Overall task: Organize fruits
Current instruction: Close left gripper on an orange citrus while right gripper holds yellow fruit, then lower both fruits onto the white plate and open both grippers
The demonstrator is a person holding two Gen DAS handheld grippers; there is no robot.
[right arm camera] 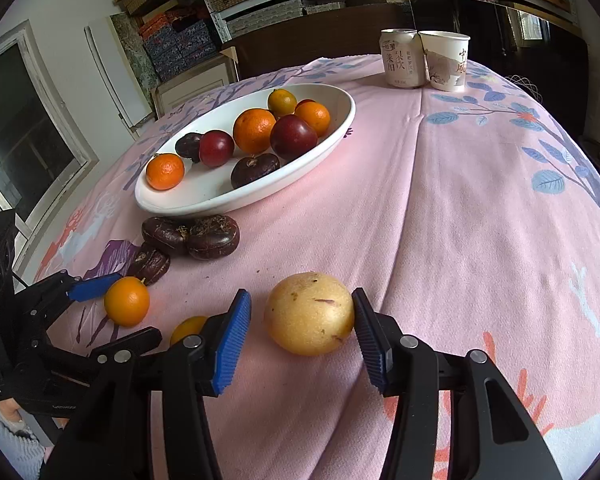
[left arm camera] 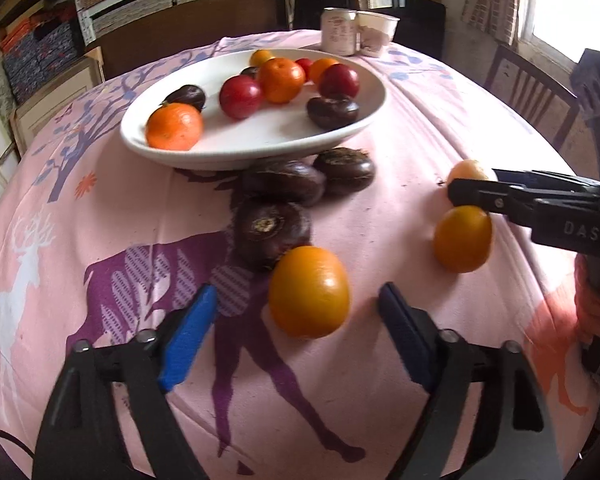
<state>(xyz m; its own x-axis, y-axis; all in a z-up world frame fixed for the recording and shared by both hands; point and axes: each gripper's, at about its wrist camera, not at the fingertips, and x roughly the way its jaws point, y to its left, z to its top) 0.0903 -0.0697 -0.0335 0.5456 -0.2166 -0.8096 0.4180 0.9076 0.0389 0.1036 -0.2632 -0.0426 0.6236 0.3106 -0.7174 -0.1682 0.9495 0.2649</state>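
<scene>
**Fruit still loose beside the bowl**

The white bowl [right arm camera: 342,130] holds oranges, red plums and dark chestnut-like fruits. Just in front of the bowl, three more dark fruits [right arm camera: 212,238] sit on the pink tablecloth [right arm camera: 460,208]. The yellow fruit [right arm camera: 310,314] (speckled, round) lies nearer still, between the right gripper [right arm camera: 300,320] fingers, one pad touching, the other just clear. The left gripper [left arm camera: 296,316] stands half open around a small orange [left arm camera: 308,292], not gripping. A can [right arm camera: 398,58] and paper cup [right arm camera: 446,60] stand behind the bowl, before shelves.
</scene>
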